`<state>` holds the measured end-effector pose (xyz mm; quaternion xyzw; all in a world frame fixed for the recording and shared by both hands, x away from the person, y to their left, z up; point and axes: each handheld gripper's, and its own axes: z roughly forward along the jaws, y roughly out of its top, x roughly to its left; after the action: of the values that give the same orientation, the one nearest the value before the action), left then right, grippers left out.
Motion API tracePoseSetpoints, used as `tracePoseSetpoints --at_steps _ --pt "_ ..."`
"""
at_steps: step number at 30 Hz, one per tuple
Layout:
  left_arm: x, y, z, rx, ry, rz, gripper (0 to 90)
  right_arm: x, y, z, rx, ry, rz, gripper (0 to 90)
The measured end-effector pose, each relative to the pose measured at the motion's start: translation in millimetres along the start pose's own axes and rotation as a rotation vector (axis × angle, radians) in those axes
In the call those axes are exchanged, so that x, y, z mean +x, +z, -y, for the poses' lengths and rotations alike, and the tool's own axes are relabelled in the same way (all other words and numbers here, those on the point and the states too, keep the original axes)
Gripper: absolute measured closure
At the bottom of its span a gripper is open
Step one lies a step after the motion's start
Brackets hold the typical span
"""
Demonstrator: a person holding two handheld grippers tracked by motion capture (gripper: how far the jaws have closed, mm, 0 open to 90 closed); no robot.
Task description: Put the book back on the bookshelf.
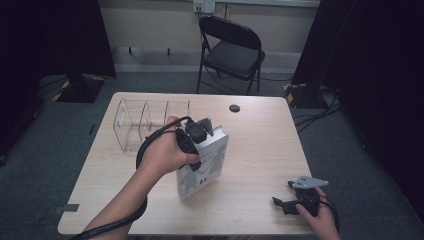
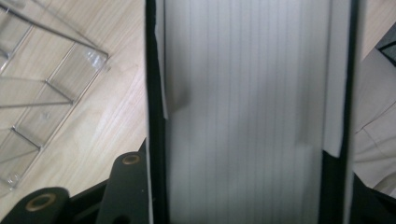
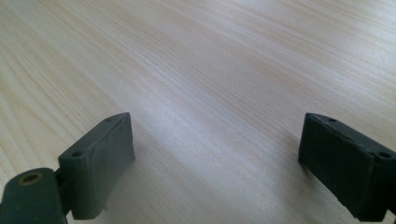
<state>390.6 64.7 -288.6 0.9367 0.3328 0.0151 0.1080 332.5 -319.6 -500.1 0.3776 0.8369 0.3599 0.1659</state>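
Left tongs (image 1: 204,131): clamped on the top edge of a thick white book (image 1: 205,167). In the left gripper view both black jaws press flat against the two covers of the book (image 2: 247,112), with the page block between them.

Book: stands upright on the desk (image 1: 260,145), cover with dark print facing the person, just beside the near right corner of the clear divided organiser (image 1: 145,122). Whether its lower edge rests on the desk or hangs just above it cannot be told.

Organiser: transparent, several compartments, at the far left of the desk; in the left gripper view the organiser (image 2: 42,93) lies to the left of the book, apart from it.

Right tongs (image 1: 287,202): well to the right of the book, near the front edge of the desk, held low. In the right gripper view the jaws stand wide apart with bare desk (image 3: 210,84) between them.
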Motion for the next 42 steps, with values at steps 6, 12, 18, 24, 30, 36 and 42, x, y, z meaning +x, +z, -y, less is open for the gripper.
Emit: tracePoseSetpoints --at_steps 6,12,18,24,30,36,42 --pt "10.0 -2.6 10.4 0.006 -0.036 -0.01 52.6 0.0 0.0 0.0 0.0 0.0 0.0 9.6" --pt "17.9 -5.6 21.4 0.012 -0.057 -0.013 52.6 0.0 0.0 0.0 0.0 0.0 0.0 9.6" --pt "24.4 -9.0 30.3 0.018 -0.073 -0.026 52.6 0.0 0.0 0.0 0.0 0.0 0.0 9.6" --pt "30.9 -12.7 39.0 0.01 -0.1 -0.029 52.6 0.0 0.0 0.0 0.0 0.0 0.0 9.6" --pt "31.3 -14.2 44.1 0.01 -0.109 -0.033 52.6 0.0 0.0 0.0 0.0 0.0 0.0 9.6" --pt "34.0 -16.5 50.0 0.002 -0.126 -0.024 52.6 0.0 0.0 0.0 0.0 0.0 0.0 9.6" --pt "37.9 -19.7 57.9 0.001 -0.137 -0.025 52.6 0.0 0.0 0.0 0.0 0.0 0.0 9.6"
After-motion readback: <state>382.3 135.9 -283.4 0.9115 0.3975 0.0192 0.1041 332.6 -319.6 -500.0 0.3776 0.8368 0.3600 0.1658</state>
